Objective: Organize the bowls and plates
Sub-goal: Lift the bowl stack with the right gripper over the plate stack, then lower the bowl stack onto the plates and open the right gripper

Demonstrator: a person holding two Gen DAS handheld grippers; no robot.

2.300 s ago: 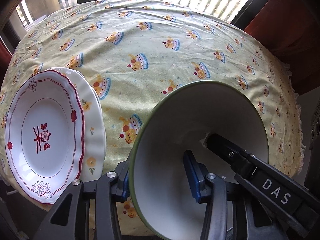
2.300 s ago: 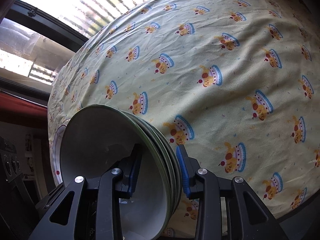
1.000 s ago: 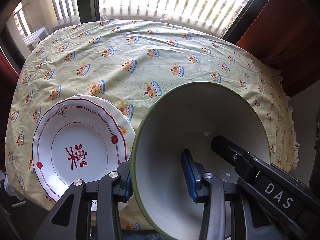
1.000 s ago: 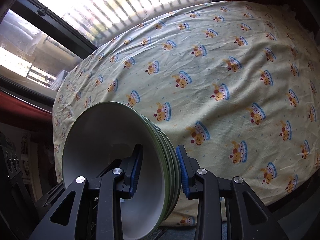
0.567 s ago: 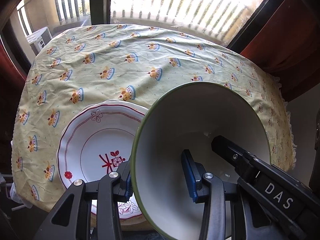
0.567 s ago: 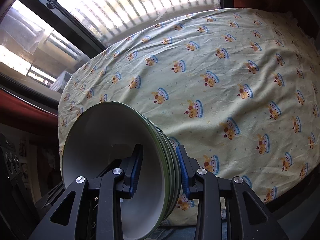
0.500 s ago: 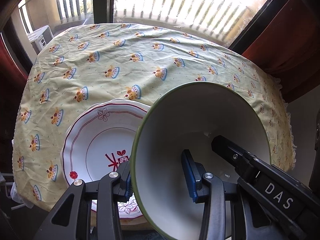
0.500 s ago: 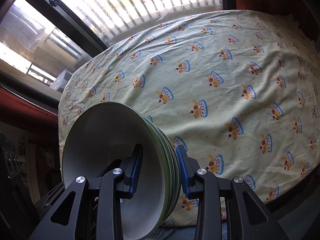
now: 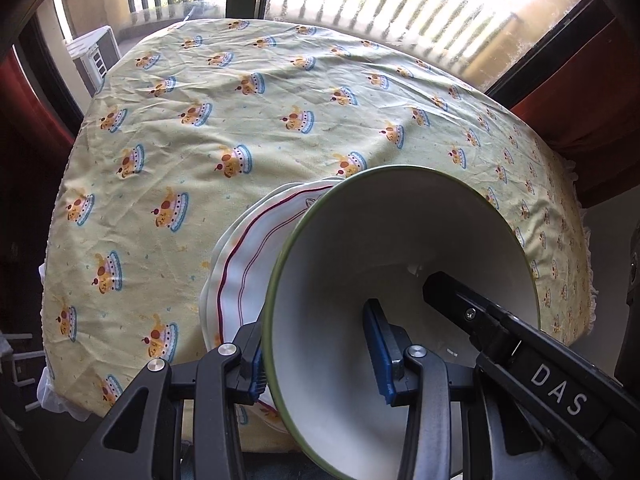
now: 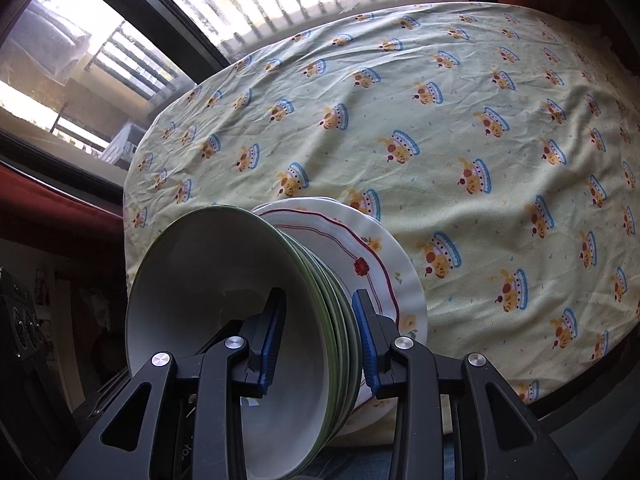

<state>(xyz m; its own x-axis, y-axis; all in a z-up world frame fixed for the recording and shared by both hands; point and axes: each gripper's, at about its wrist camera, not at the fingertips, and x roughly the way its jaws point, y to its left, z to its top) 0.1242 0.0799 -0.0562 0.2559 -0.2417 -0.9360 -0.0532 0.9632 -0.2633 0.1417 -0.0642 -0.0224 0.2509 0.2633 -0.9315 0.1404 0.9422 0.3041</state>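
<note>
You hold stack of white green-rimmed bowls (image 10: 224, 340) with both tools: left tool (image 9: 320, 364) and right tool (image 10: 316, 344) each clamped on opposite rims, sharing weight. Stack hangs lower centre, over red-trimmed scalloped white plates (image 10: 360, 256) on tabletop (image 10: 460, 120), likely its landing spot.

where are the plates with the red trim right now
The plates lie stacked on the tablecloth near its front edge, right behind the stack of bowls in both views.

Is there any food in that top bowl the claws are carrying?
Empty. The top bowl shows a bare white inside, with only the claw fingers reaching in.
</note>
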